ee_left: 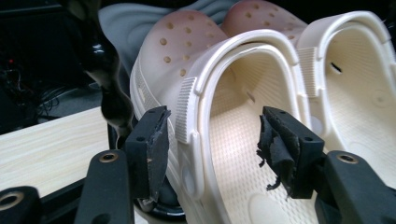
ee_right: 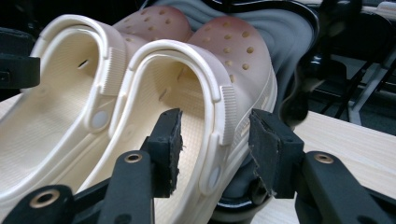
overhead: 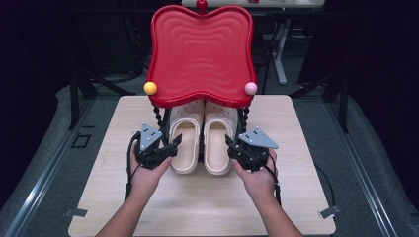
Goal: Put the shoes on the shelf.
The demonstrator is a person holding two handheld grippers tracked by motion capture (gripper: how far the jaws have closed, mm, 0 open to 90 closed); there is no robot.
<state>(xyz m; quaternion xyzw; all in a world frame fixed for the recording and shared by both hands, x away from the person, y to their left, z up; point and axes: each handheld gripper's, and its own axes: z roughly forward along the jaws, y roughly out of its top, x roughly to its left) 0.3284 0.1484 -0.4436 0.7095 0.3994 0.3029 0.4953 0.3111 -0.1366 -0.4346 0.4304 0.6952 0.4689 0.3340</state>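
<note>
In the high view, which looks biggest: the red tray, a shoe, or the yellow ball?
1. Red tray, though it sits nearer the camera.
2. Shoe.
3. Yellow ball, clearly smallest.

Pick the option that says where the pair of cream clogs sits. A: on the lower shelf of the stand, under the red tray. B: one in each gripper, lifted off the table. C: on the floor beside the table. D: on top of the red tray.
A: the high view shows the cream clogs side by side beneath the red tray, between the stand's black posts, heels toward the person.
</note>
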